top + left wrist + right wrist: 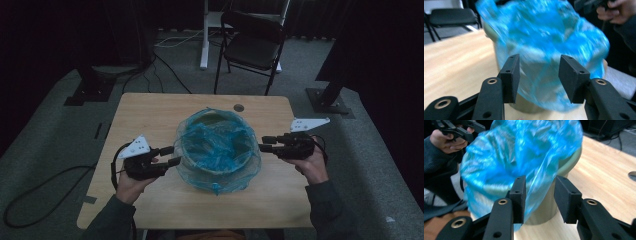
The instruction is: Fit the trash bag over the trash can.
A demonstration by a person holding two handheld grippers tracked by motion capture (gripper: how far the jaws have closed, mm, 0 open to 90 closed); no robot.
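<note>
A round beige bin [247,150] stands in the middle of the table [150,115], lined with a thin blue plastic bag [215,150] that drapes over its rim and down its sides. My left gripper [171,155] sits just left of the bin, jaws apart, with nothing pressed between them. In the left gripper view the blue bag [544,45] and the bin [524,106] lie just beyond the open left gripper [539,77]. My right gripper [266,144] is at the bin's right side, also open. In the right gripper view the bag [524,152] hangs over the bin [549,205] ahead of the right gripper [540,198].
A black folding chair [252,42] stands beyond the table's far edge, beside a white stand leg [204,35]. Cables [165,65] run over the grey floor. A small round hole [239,107] marks the tabletop behind the bin. Bare wood surrounds the bin.
</note>
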